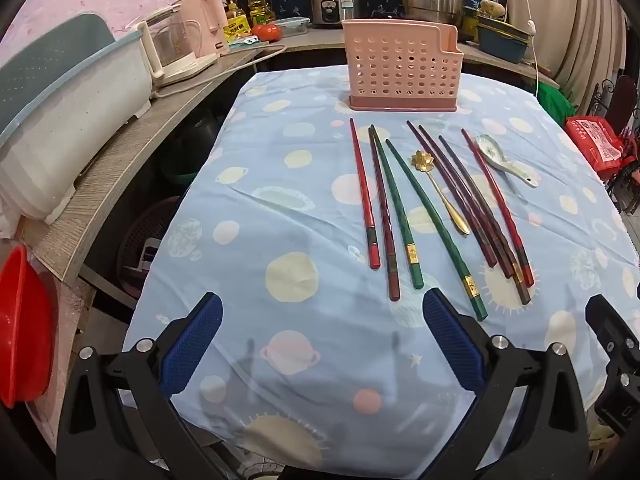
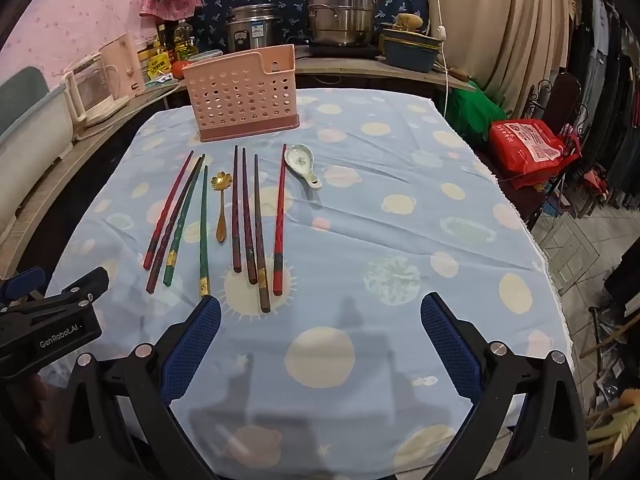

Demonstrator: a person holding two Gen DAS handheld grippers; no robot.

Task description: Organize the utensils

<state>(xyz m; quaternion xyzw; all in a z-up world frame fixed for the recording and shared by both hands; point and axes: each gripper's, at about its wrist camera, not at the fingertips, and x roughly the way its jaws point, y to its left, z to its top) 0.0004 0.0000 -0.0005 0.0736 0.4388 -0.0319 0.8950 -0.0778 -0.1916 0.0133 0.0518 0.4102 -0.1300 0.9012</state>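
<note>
Both grippers hang above the near edge of the tabletop, tilted down: the left gripper (image 1: pixel 322 344) and the right gripper (image 2: pixel 320 342) stand wide apart and hold nothing. Just beyond them eight chopsticks (image 1: pixel 396 216) lie side by side, their thick ends toward the near edge, probably so that the pads can take them easily. A gold flower spoon (image 1: pixel 438 190) lies among them, a ceramic spoon (image 2: pixel 301 165) beside. The pink perforated holder (image 1: pixel 400 68) waits upright near the far edge, seemingly empty.
</note>
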